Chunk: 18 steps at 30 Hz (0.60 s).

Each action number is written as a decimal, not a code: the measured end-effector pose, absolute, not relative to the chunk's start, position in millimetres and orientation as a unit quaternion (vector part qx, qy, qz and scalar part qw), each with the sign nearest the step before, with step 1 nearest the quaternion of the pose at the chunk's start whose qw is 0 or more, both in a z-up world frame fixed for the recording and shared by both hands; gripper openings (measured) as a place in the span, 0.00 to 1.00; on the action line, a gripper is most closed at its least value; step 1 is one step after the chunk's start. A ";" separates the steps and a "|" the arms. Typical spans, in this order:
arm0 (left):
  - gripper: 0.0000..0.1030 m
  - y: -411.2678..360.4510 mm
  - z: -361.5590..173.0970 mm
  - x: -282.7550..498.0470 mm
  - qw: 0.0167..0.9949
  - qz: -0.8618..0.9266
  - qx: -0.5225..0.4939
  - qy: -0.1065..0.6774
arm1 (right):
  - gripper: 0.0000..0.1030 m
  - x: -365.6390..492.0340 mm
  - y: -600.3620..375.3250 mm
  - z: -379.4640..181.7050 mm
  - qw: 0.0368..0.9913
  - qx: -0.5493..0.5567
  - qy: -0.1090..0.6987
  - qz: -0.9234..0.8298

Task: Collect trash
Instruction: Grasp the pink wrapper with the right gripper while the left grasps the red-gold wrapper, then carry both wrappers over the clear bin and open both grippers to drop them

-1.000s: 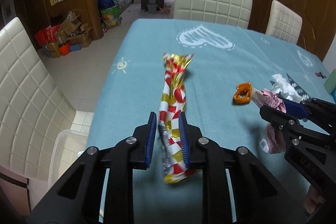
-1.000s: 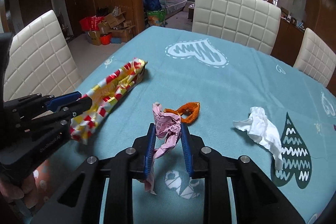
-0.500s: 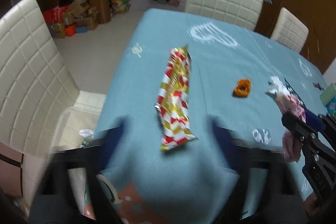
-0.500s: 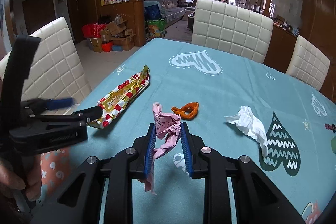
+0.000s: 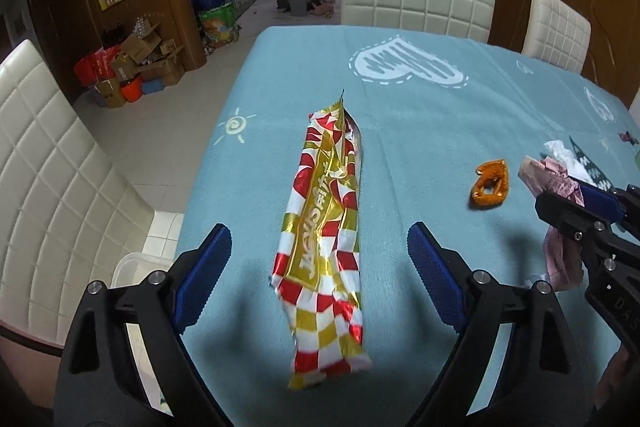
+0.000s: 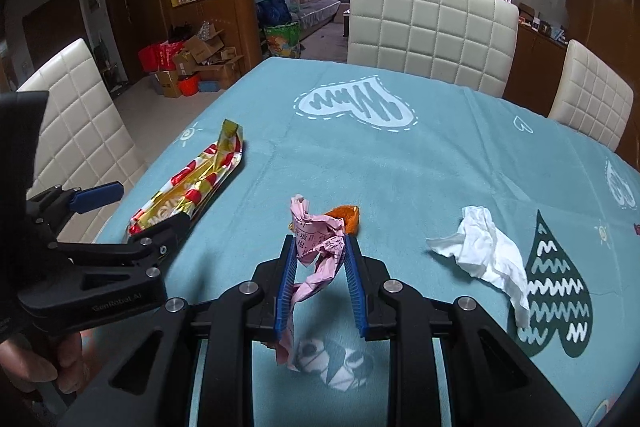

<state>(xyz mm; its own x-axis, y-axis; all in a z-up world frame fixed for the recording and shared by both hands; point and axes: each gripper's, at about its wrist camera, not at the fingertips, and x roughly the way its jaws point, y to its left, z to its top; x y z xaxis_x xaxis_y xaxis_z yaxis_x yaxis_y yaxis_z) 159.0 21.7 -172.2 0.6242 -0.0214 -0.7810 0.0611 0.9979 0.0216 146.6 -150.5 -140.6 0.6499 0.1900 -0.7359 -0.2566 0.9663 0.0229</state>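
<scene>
Left hand-held gripper (image 5: 319, 251) — jaws spread wide, straddling the snack wrapper (image 5: 325, 241), which lies flat and lengthwise on the teal counter (image 5: 420, 115) near its left edge; nothing gripped.

Right hand-held gripper (image 6: 320, 261) — clamped on a crumpled pink paper (image 6: 318, 239), tail dangling below the pads.

Loose items: orange scrap (image 5: 491, 183) and white tissue (image 6: 486, 247), both on the counter.

Handling note: foil looks thin and slippery — probably best to lower until the pads touch the cloth, centre on the wrapper's width, then close so the film bunches upward.
</scene>
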 end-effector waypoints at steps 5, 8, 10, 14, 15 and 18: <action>0.69 21.5 -188.1 180.1 0.889 -0.022 0.018 0.456 | 0.23 158.7 -148.2 -156.4 0.902 -0.039 0.411 0.130; 0.55 21.5 -195.5 186.4 0.884 -0.024 0.012 0.467 | 0.23 163.0 -147.3 -162.1 0.899 -0.039 0.416 0.133; 0.51 19.6 -196.1 186.6 0.884 -0.027 0.013 0.466 | 0.23 163.8 -147.8 -163.2 0.899 -0.039 0.416 0.133; 0.37 18.0 -193.0 183.0 0.883 -0.040 0.008 0.467 | 0.23 163.8 -149.7 -161.9 0.898 -0.038 0.418 0.130; 0.36 17.0 -191.0 181.5 0.883 -0.042 0.007 0.467 | 0.23 162.3 -149.4 -160.5 0.899 -0.039 0.417 0.130; 0.28 18.9 -184.9 173.1 0.883 -0.049 0.001 0.466 | 0.23 155.1 -148.6 -155.1 0.901 -0.042 0.413 0.129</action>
